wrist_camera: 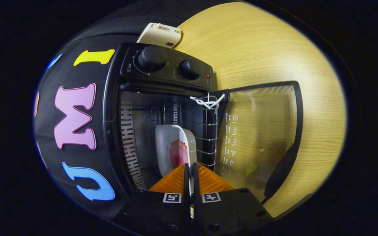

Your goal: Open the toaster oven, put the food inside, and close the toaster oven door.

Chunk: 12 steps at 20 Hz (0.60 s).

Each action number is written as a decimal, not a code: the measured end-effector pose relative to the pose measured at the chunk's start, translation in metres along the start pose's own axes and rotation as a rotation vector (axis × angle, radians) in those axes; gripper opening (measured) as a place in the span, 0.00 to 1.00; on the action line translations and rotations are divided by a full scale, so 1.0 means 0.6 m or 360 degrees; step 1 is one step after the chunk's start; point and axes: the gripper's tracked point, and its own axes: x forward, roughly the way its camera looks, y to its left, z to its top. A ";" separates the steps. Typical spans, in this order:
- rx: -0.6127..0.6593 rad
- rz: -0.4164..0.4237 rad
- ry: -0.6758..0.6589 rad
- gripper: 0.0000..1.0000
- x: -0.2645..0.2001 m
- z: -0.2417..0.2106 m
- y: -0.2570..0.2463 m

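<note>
White plate: stiff, likely light, glaze looks slippery; inside the open oven, on its rack
Food: reddish, rides on the plate
Gripper: fingers clamped on the plate's near rim
Hold: stay on the rim
Door: glass, swung open, handle the place to push

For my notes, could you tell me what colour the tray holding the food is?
White, seen in the gripper view: the tray sits inside the toaster oven, gripper closed on its rim.
</note>
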 end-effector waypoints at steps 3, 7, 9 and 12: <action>0.0030 0.0005 0.0049 0.17 -0.009 -0.015 -0.004; -0.0063 -0.0009 0.0117 0.81 -0.048 -0.027 -0.009; -0.0130 -0.0014 0.0163 0.98 -0.079 -0.031 -0.010; -0.0350 0.0027 0.0174 0.98 -0.132 -0.021 0.000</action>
